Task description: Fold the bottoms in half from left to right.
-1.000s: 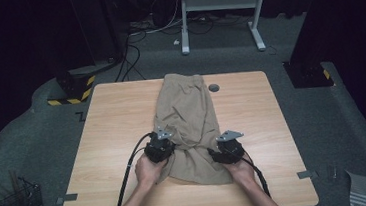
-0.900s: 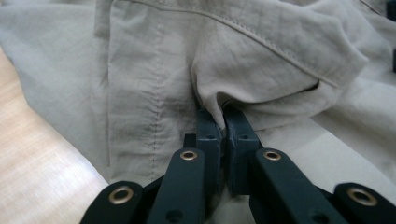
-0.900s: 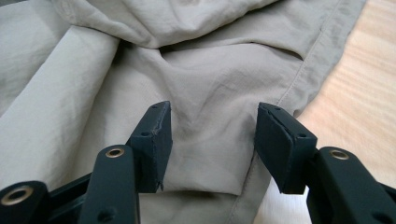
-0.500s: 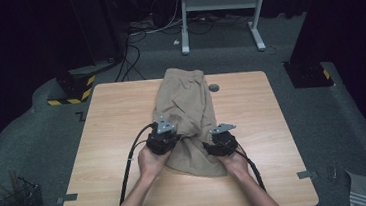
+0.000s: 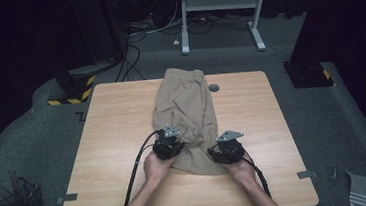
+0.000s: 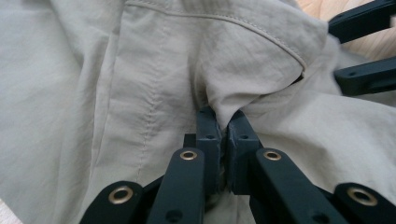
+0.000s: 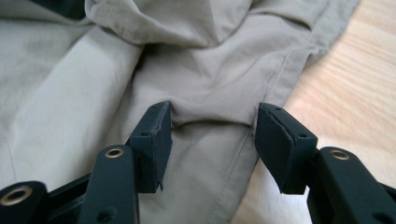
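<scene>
Wooden table [image 5: 114, 139] filled the middle of the high view, grey carpet all round it. Tan garment [image 5: 186, 107], looked like shorts, lay down the table's centre from the far edge toward the person, rumpled at the near end. White desk frame [image 5: 217, 4] stood on the floor beyond, cables near it; a yellow-black striped block [image 5: 77, 89] sat by the far-left corner, a wire basket [image 5: 16, 200] on the floor at left. Small dark round cap [image 5: 214, 87] sat on the table just beside the cloth. Left gripper [image 6: 223, 133] had jaws pressed together, pinching a raised fold of the garment's near part. Right gripper [image 7: 212, 135] sat at the cloth's near-right hem, jaws spread apart with fabric bunched between them, bare wood just beside.
</scene>
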